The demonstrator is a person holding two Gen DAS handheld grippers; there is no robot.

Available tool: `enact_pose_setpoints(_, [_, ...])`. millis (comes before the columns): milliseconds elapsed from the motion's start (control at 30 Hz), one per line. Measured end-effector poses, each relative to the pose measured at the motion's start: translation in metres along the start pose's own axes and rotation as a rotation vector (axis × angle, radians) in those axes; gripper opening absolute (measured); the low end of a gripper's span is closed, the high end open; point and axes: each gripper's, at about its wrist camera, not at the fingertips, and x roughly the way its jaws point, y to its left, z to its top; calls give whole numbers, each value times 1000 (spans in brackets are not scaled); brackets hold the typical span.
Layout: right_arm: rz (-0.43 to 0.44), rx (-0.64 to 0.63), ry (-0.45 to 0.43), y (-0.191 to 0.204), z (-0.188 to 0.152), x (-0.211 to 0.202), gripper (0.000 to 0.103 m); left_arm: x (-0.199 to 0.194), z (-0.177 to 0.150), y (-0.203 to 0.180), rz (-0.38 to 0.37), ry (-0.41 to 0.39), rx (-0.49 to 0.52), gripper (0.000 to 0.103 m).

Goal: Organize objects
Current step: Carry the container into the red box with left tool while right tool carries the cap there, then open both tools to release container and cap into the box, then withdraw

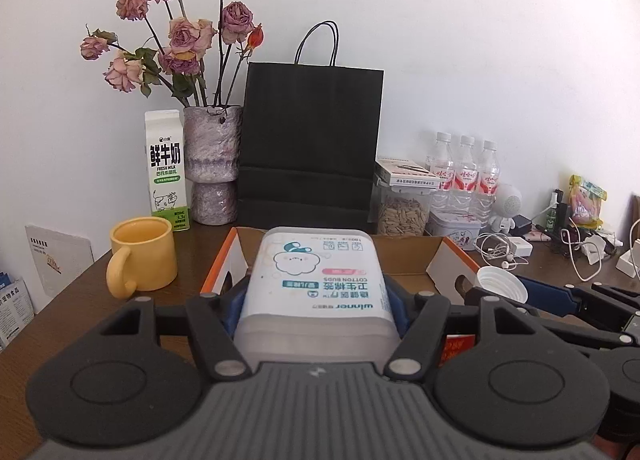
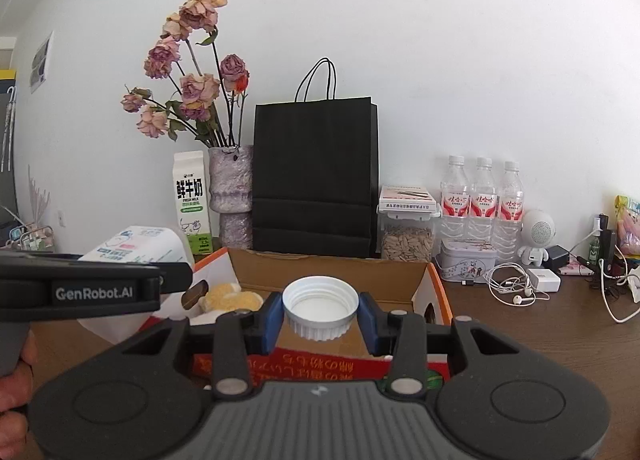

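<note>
Nearest the camera, the left gripper (image 1: 316, 296) clamps a white cotton buds box (image 1: 318, 280), held above the open cardboard box (image 2: 434, 292) on the wooden desk (image 2: 540, 336). To its right, the right gripper (image 2: 320, 314) grips a white screw lid (image 2: 320, 308) over the same box. Neither item looks stowed yet; both placements seem left.

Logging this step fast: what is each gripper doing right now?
Left gripper: closed on the cotton buds box, held above the cardboard box.
Right gripper: closed on the white cap.
</note>
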Motion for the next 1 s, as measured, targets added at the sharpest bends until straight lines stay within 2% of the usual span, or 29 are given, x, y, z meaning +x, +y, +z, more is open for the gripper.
enact_pose_setpoints(133, [-19, -2, 9, -3, 9, 34, 39, 28, 7, -2, 17, -4, -31, 67])
enact_pose_setpoints(333, [-14, 22, 76, -13, 7, 80, 39, 73, 10, -7, 40, 17, -56, 67])
enact_pose_setpoints(500, [-15, 48, 120, -23, -2, 92, 39, 99, 3, -9, 48, 68, -42, 67])
enact_pose_setpoints(733, [-32, 34, 149, -24, -6, 98, 39, 106, -3, -6, 26, 96, -36, 69])
enact_pose_setpoints(767, [-38, 27, 155, -23, -6, 98, 44, 106, -3, -6, 17, 96, -36, 82])
enact_pose_setpoints(800, [-44, 24, 165, -22, -6, 99, 53, 105, -3, -6, 13, 88, -39, 93])
enact_pose_setpoints(833, [-54, 22, 172, -22, -6, 99, 81, 102, -2, -7, 25, 69, -41, 103])
enact_pose_setpoints(867, [-68, 18, 170, -21, -7, 99, 100, 100, -2, -7, 43, 48, -40, 103])
enact_pose_setpoints(1000, [-89, 18, 164, -21, -7, 97, 102, 99, 0, -6, 51, 51, -47, 103])
